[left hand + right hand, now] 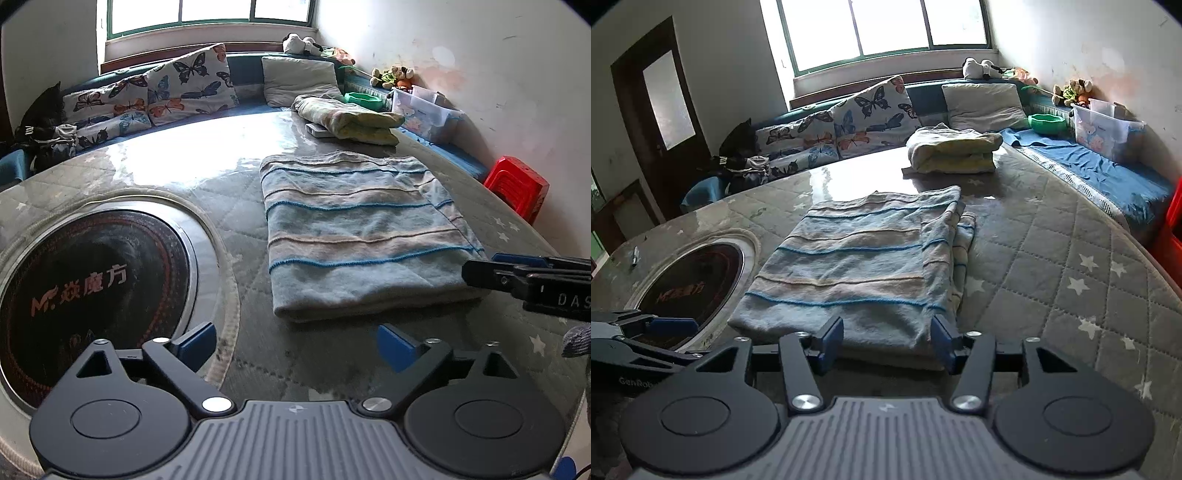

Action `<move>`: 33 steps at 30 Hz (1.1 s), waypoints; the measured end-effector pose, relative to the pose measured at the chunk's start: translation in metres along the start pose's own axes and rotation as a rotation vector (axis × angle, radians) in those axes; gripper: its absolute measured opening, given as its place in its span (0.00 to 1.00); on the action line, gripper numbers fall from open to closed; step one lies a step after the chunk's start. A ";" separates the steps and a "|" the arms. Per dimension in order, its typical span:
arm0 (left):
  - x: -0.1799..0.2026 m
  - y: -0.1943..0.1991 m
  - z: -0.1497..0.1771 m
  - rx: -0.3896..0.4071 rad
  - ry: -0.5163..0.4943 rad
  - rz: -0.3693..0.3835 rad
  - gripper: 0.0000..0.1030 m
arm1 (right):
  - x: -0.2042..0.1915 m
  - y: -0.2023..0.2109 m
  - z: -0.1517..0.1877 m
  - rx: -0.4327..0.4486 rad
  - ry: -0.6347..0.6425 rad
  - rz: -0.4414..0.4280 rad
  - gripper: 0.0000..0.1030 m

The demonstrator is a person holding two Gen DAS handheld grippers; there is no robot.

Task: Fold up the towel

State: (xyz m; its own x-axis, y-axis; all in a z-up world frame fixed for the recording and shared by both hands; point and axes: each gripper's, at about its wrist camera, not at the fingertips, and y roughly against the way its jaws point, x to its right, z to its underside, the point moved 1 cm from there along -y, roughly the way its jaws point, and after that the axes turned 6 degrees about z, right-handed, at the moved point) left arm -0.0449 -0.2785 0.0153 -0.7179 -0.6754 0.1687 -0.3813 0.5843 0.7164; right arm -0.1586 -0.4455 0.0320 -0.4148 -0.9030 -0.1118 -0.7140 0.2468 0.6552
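Where the quilted, star-printed cover spreads under clear sheeting, we note the table [1052,258] as the largest thing in view, round-edged and glossy with window glare. A bench [1108,166] with a blue cover wraps its far side, carrying butterfly cushions [184,85], a plain pillow [982,103], a clear bin [1108,125] and a green bowl [1047,123]. A red stool [517,184] stands by the wall beyond the table's right edge.

Set into the table at left we see a black round cooktop [92,280] in a metal ring. Near the far edge lies a folded yellowish cloth [953,151].

The towel [857,266] — pale blue with tan and blue stripes — lies folded flat near the table's middle, right of the cooktop, its layered edges stepped along the right side.

The right gripper [886,339] sits at the towel's near edge, jaws parted, the blue pads [831,343] to either side of the near hem; we see nothing pinched between them. In the left wrist view it reaches in from the right toward the towel's near right corner.

The left gripper [295,343] hovers over bare table between cooktop and towel, jaws wide apart — holding nothing. A grey glove [576,339] shows at the right margin of the left view.
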 end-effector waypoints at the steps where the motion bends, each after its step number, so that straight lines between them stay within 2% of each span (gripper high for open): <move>1: 0.001 0.001 0.001 0.001 0.000 0.001 0.95 | -0.001 0.001 0.001 -0.001 0.001 0.002 0.55; 5: 0.002 0.005 0.005 0.003 -0.002 0.004 0.99 | -0.007 0.003 0.005 -0.008 0.003 -0.005 0.64; 8: 0.002 0.010 0.009 0.006 -0.001 0.005 1.00 | -0.011 0.005 0.010 -0.019 0.003 -0.010 0.66; 10: 0.003 0.012 0.011 0.008 -0.005 0.001 1.00 | -0.013 0.006 0.013 -0.023 0.006 -0.008 0.75; 14: 0.004 0.015 0.015 0.008 -0.010 -0.003 1.00 | -0.018 0.010 0.019 -0.026 0.019 0.007 0.77; 15: 0.005 0.016 0.016 0.009 -0.011 -0.005 1.00 | -0.020 0.011 0.021 -0.025 0.020 0.015 0.82; 23: 0.004 0.025 0.023 0.017 -0.008 -0.010 1.00 | -0.023 0.020 0.030 -0.024 0.018 0.046 0.88; 27: 0.004 0.030 0.027 0.024 -0.006 -0.013 1.00 | -0.024 0.024 0.035 -0.022 0.014 0.069 0.96; 33: 0.005 0.036 0.033 0.031 -0.007 -0.022 1.00 | -0.027 0.027 0.043 -0.028 0.011 0.101 1.00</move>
State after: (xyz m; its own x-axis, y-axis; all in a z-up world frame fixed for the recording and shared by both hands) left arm -0.0811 -0.2457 0.0193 -0.7132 -0.6851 0.1481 -0.4151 0.5831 0.6983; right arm -0.1909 -0.3996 0.0209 -0.4778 -0.8778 -0.0357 -0.6528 0.3275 0.6831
